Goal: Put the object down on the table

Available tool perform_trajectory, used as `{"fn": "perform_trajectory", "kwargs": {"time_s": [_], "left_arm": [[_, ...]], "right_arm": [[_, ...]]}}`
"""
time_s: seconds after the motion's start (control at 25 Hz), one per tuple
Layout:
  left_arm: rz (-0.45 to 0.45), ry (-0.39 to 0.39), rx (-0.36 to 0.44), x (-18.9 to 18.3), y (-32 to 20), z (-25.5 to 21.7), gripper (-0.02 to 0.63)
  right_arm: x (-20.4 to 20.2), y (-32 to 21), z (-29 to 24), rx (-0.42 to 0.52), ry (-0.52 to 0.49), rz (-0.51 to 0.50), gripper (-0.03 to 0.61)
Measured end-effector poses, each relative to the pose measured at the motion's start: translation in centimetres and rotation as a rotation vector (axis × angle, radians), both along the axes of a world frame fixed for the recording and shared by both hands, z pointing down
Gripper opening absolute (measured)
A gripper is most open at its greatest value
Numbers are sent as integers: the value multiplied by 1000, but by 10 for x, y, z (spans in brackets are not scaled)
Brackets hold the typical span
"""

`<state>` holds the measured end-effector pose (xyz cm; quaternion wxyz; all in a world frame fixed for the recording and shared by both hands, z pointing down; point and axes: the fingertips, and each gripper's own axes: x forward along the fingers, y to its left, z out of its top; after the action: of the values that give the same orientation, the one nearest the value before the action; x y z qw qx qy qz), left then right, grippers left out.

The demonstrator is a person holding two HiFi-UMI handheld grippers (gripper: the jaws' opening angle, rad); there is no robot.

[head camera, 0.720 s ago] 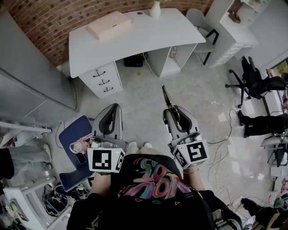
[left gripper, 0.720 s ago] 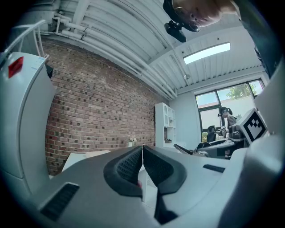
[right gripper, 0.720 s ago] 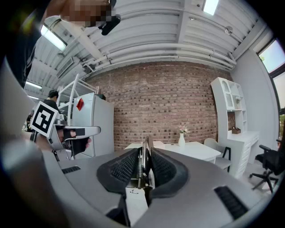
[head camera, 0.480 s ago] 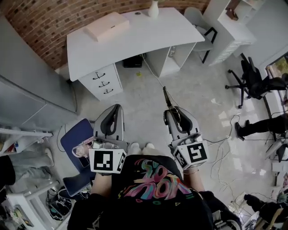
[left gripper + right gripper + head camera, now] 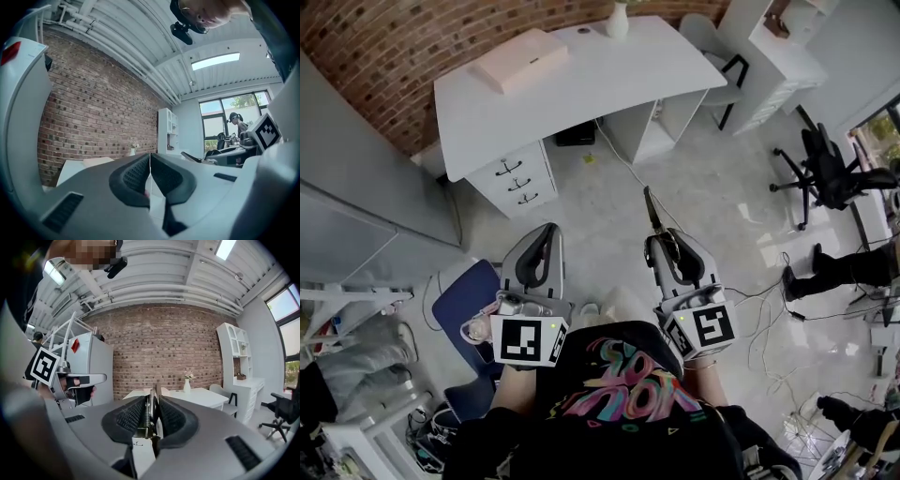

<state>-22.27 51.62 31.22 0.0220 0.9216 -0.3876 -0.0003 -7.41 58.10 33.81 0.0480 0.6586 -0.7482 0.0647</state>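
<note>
the right gripper view showed what the head view couldn't: the right tool (image 5: 153,401) clamped on a thin metal object (image 5: 147,416) with a coiled spring, between ribbed black pads (image 5: 127,417). from above only its slim tip poked toward 12 o'clock, over the floor (image 5: 600,202), well short of the white table (image 5: 581,89). the left tool (image 5: 150,161) sat closed, empty.
</note>
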Motion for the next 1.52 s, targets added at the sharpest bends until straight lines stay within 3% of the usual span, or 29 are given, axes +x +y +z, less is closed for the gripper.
{"fn": "perform_trajectory", "kwargs": {"time_s": [0.32, 0.52, 1.2, 1.52], "left_arm": [[3, -6, -21, -3, -43, 21, 28], [-18, -2, -32, 11, -93, 30, 28], [-105, 15, 2, 141, -299, -4, 28], [-150, 2, -22, 172, -350, 3, 28]], "right_arm": [[-7, -47, 21, -11, -44, -4, 106], [11, -99, 32, -52, -11, -8, 106], [138, -309, 5, -37, -10, -127, 106], [168, -367, -1, -18, -31, -173, 106]]}}
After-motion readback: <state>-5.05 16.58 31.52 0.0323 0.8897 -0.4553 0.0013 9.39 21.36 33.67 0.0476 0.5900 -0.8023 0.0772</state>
